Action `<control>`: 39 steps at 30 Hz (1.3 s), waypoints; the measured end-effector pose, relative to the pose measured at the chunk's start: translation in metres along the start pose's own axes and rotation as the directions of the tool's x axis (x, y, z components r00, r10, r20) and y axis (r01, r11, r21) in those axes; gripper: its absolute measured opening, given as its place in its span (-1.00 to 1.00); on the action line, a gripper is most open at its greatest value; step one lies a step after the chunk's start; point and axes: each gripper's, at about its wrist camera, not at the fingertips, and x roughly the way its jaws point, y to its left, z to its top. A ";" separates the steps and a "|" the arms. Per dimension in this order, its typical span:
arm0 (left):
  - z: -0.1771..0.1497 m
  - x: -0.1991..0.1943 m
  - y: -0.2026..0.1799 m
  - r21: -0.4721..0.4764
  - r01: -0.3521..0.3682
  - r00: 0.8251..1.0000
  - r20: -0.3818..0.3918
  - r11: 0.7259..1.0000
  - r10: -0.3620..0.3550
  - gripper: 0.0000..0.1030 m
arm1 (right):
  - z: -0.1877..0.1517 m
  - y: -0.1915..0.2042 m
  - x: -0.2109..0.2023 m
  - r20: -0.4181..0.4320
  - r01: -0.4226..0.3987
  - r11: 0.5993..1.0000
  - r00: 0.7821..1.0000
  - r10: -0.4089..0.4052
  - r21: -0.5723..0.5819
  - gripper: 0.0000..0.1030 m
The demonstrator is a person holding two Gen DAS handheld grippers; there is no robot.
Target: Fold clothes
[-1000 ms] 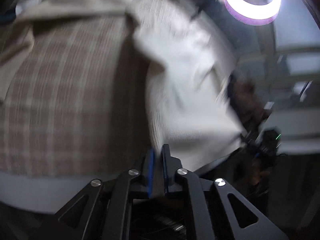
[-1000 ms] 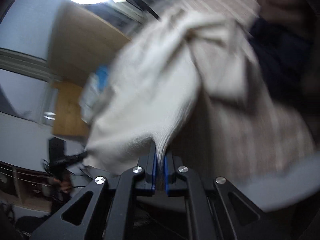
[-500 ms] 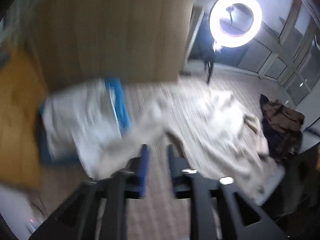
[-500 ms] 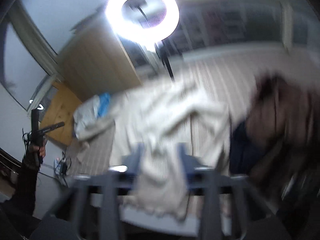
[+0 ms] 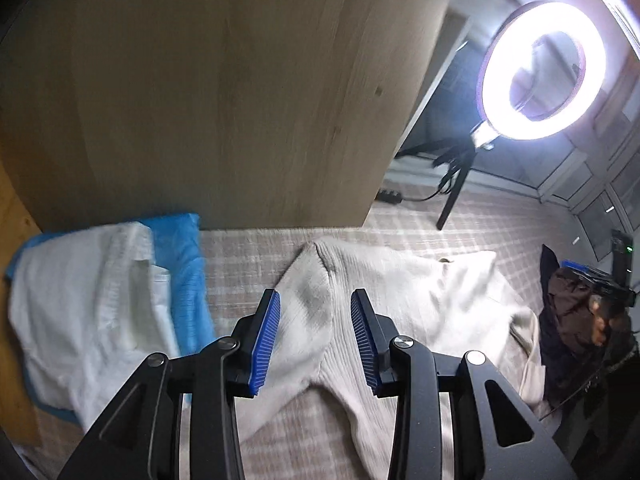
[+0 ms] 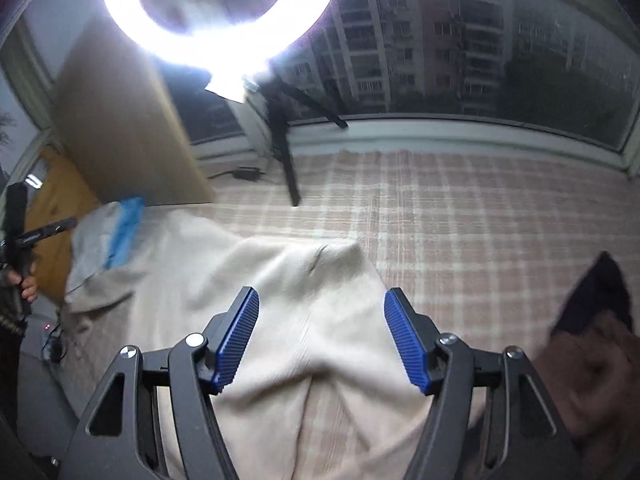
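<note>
A cream ribbed knit garment (image 5: 400,304) lies spread on the plaid bed cover (image 5: 248,264); it also shows in the right wrist view (image 6: 288,300). My left gripper (image 5: 315,300) is open and empty, hovering above the garment's near left part. My right gripper (image 6: 321,300) is open wide and empty, above the garment's near right part. The garment's near edge is hidden behind both grippers.
A folded white garment (image 5: 84,300) lies on a blue one (image 5: 180,256) at the left. A dark brown and navy clothes pile (image 5: 576,320) lies at the right, also in the right wrist view (image 6: 592,344). A wooden panel (image 5: 224,92) and a ring light (image 5: 544,68) stand behind.
Both grippers were shut on the cream garment and held it up; they have let it go and opened. The garment now lies on the bed.
</note>
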 end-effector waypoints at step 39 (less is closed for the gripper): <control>-0.013 0.064 -0.020 0.072 -0.030 0.992 0.128 0.997 0.021 -0.84 | 0.054 0.001 0.093 0.014 -0.104 0.987 0.994 0.106 -0.119 -0.44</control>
